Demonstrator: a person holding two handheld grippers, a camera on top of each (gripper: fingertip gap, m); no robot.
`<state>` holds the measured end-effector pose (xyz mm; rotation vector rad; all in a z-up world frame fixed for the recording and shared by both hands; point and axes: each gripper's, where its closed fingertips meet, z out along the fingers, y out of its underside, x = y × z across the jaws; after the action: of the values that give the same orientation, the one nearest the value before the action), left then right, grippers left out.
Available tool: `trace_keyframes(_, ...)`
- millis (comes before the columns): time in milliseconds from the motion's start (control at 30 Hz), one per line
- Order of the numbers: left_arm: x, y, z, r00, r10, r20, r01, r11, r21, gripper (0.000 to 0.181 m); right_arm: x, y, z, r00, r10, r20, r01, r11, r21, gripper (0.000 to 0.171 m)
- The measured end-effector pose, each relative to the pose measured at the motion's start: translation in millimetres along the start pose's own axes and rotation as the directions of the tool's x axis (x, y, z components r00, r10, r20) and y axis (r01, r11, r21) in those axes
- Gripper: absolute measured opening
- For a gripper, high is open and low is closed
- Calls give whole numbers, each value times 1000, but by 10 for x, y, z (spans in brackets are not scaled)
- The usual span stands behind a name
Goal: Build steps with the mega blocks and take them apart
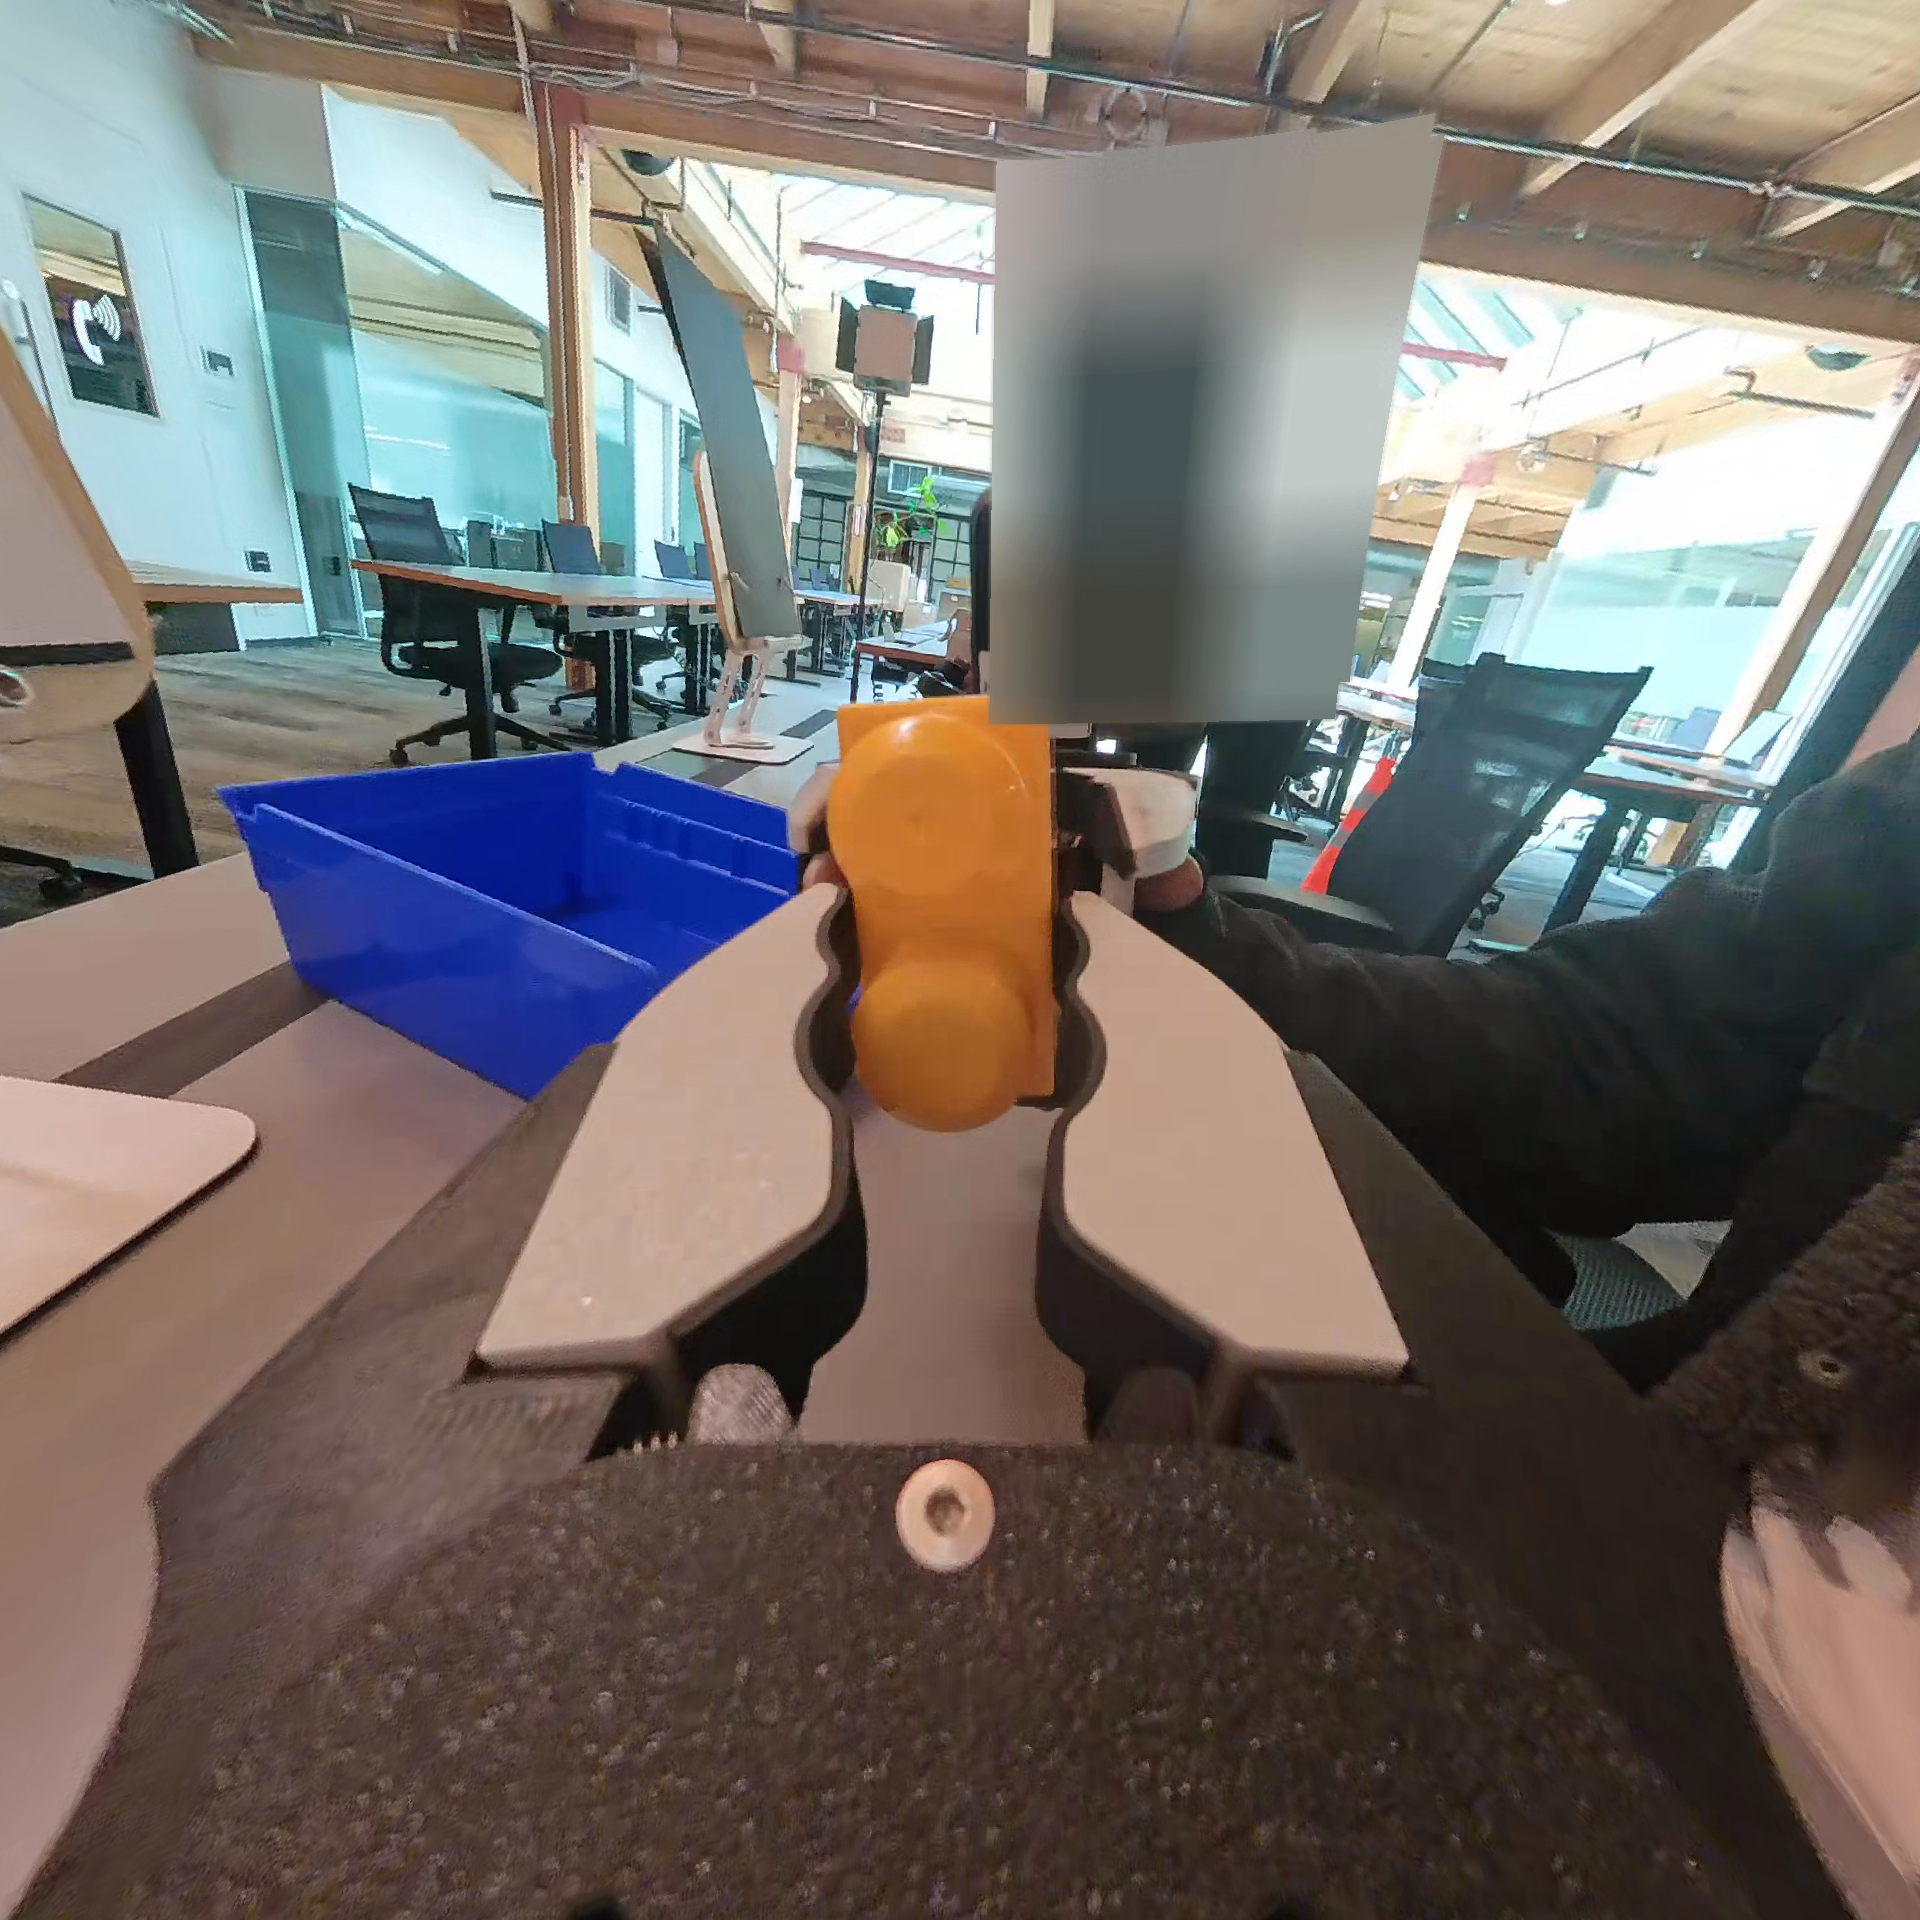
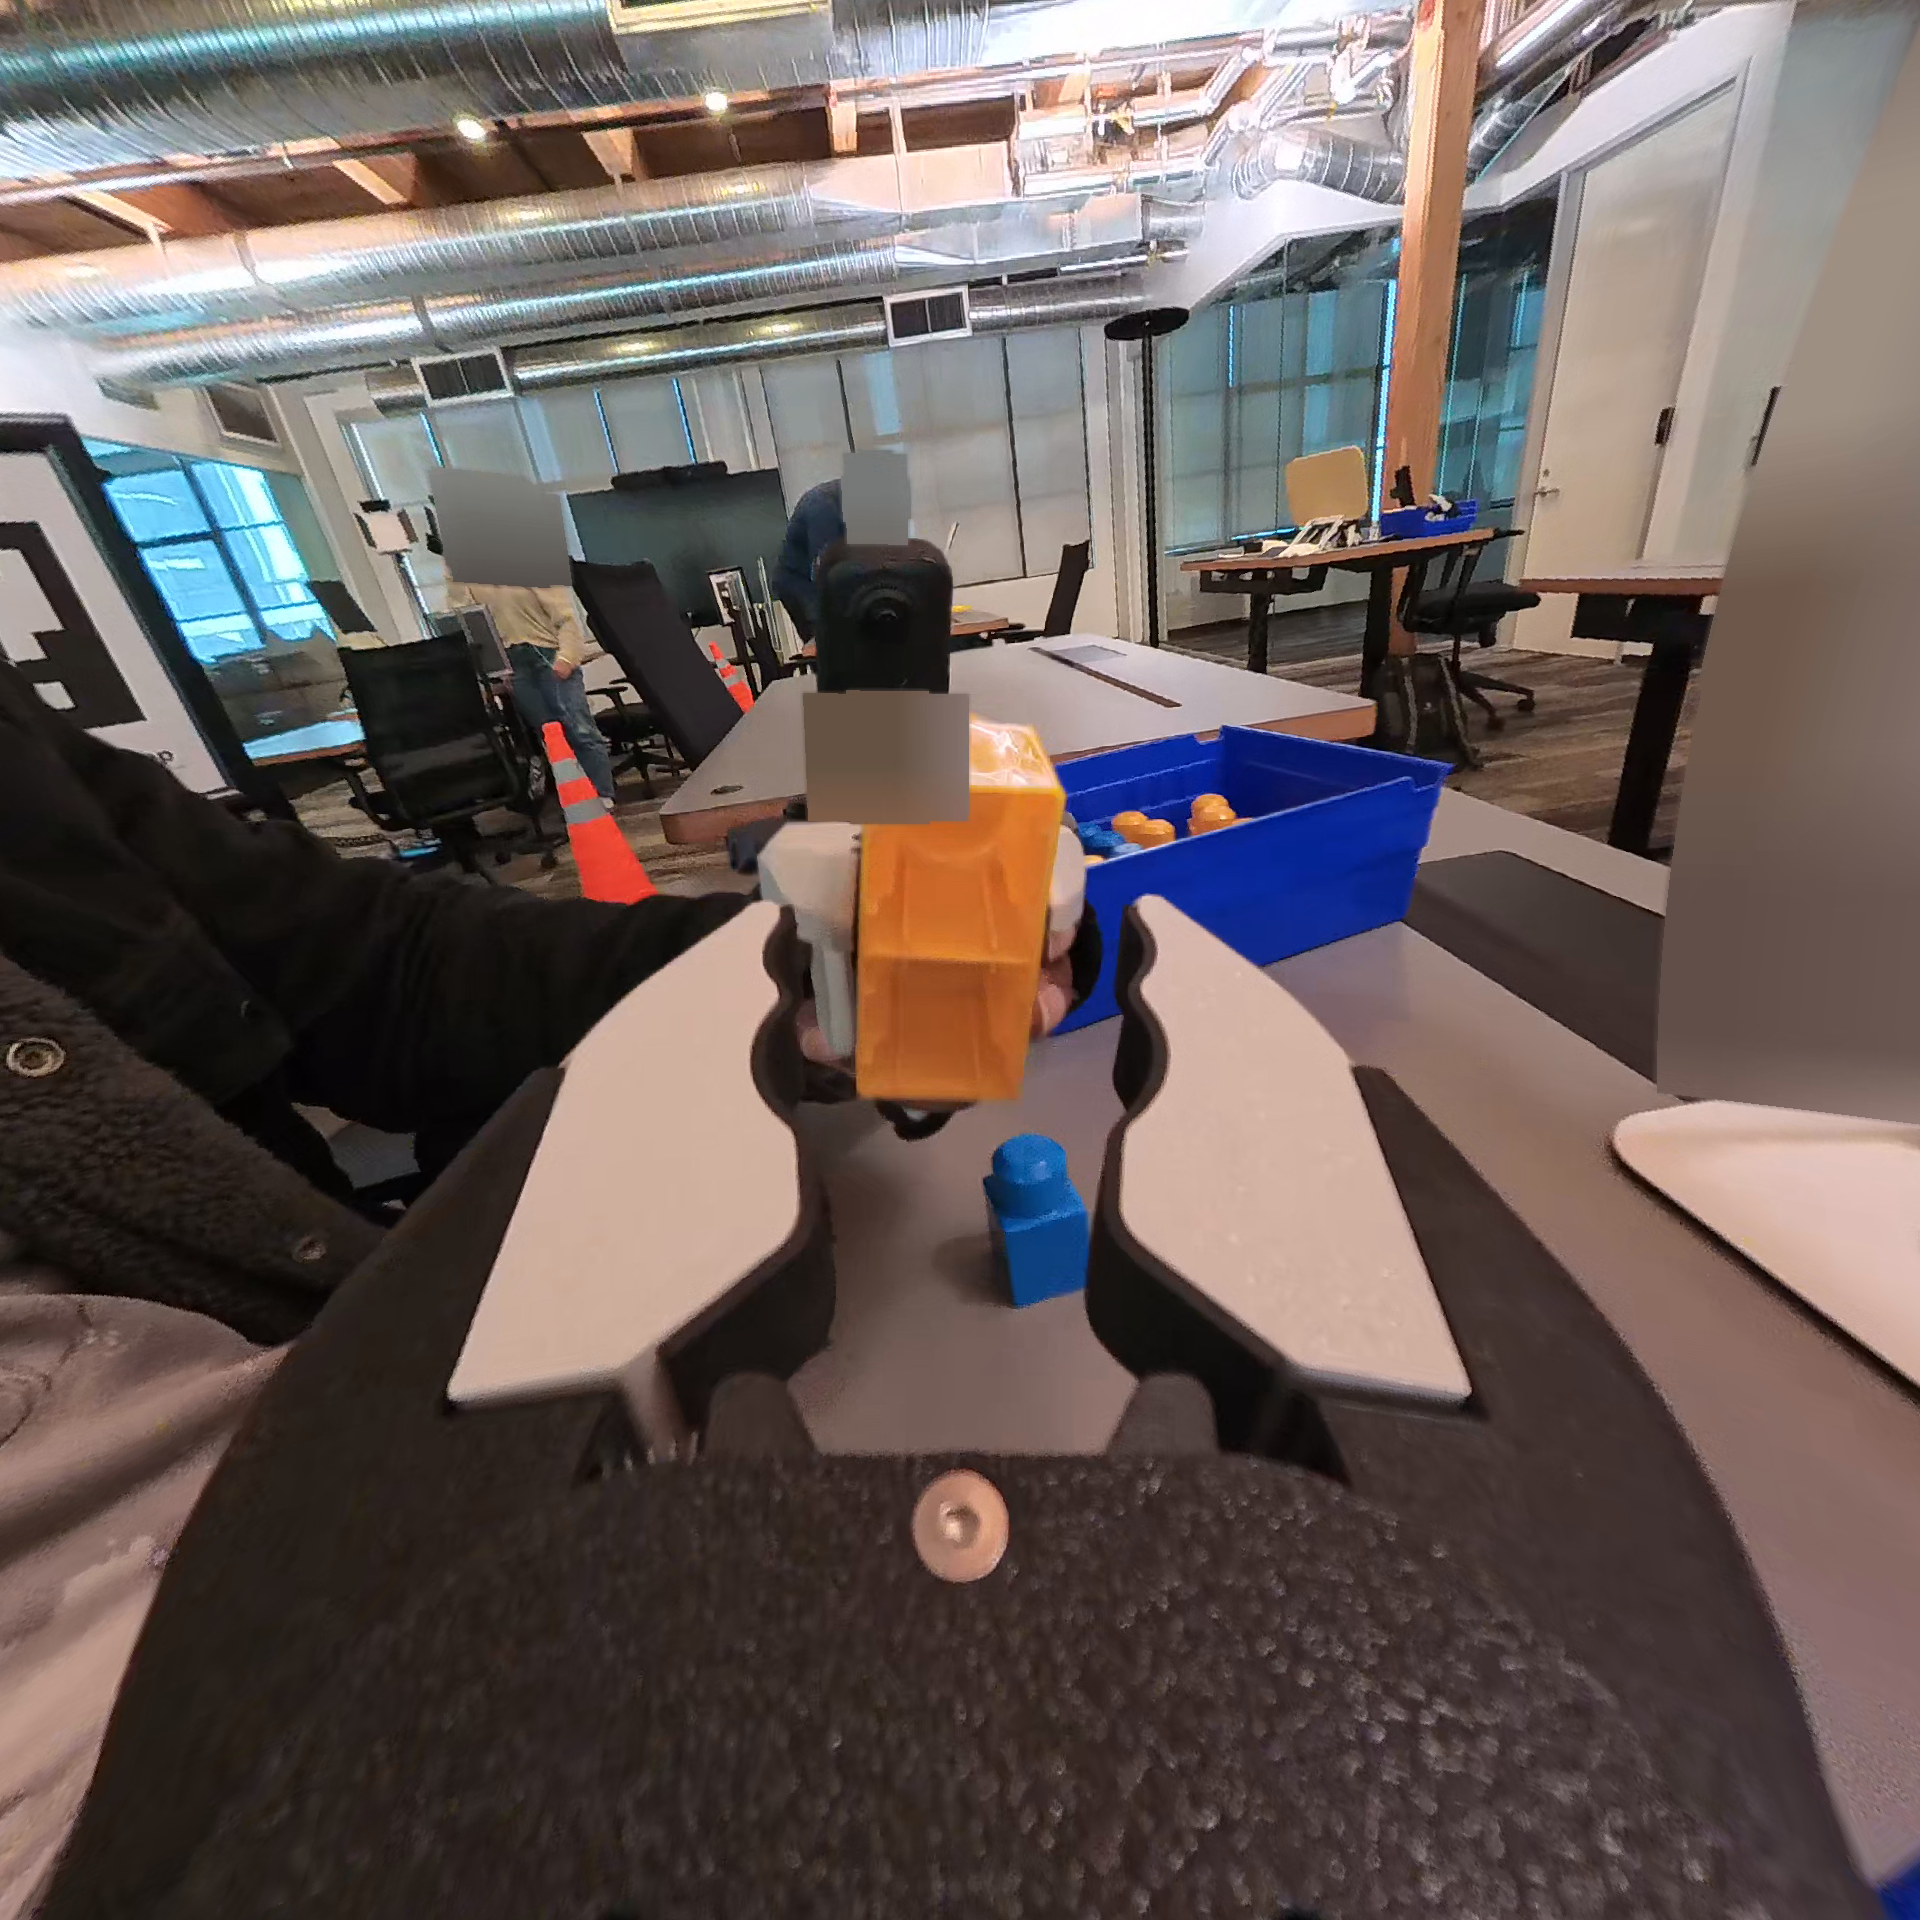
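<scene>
Office desks and chairs stretch behind a grey table [image 2: 1351, 997]. Above it the left gripper [image 1: 945, 997] clamps an orange block [image 1: 940, 914]; the right gripper [image 2: 951, 997] gapes wide, empty. One blue block [image 2: 1037, 1231] stands alone, others apparently remain in the blue bin [image 2: 1299, 873], so building has barely begun.

An open-plan office in a loft-like building: long desks [image 1: 582, 592] with black mesh chairs [image 1: 436, 613], glass-walled rooms [image 1: 436, 416], exposed timber beams [image 1: 1621, 94] and silver ventilation ducts [image 2: 582, 260] overhead, a wood-look floor [image 1: 312, 707], and a large dark wall screen [image 2: 675, 530].
</scene>
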<state>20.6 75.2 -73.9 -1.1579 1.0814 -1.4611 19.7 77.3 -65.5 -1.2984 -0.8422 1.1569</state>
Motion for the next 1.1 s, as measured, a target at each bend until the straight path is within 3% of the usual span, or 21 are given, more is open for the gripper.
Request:
trace_keyframes(100,56,73,62,1000,24,-4,-24,1000,4,36,-32,19,81,999,32,13,-32,999,19,57)
trace_keyframes(300,68,100,102,1000,23,8,-23,1000,20,36,-65,39,117,1000,10,15,-10,999,33,37)
trace_keyframes(467,61,124,91,1000,20,9,-20,1000,0,35,-59,63,114,1000,-2,15,2,1000,30,36)
trace_keyframes(600,31,59,0,999,29,15,-28,997,-68,36,-25,-49,11,1000,-6,4,5,997,79,36)
trace_keyframes(700,-124,-23,-202,982,153,112,-123,963,-241,36,65,-151,-143,1000,-11,-29,14,994,105,36)
trace_keyframes(800,-284,129,-492,946,265,186,-134,844,-520,31,169,-184,-254,998,-7,-69,15,993,113,36)
trace_keyframes(900,-310,522,-773,948,262,181,-36,652,-757,40,246,-159,-293,996,18,-85,-9,994,113,36)
trace_keyframes(1000,-380,908,-978,939,298,170,21,444,-896,43,282,-80,-275,995,30,-91,-22,996,86,36)
trace_keyframes(1100,-446,1161,-1069,937,312,157,55,314,-948,47,290,-21,-252,995,33,-90,-28,998,61,36)
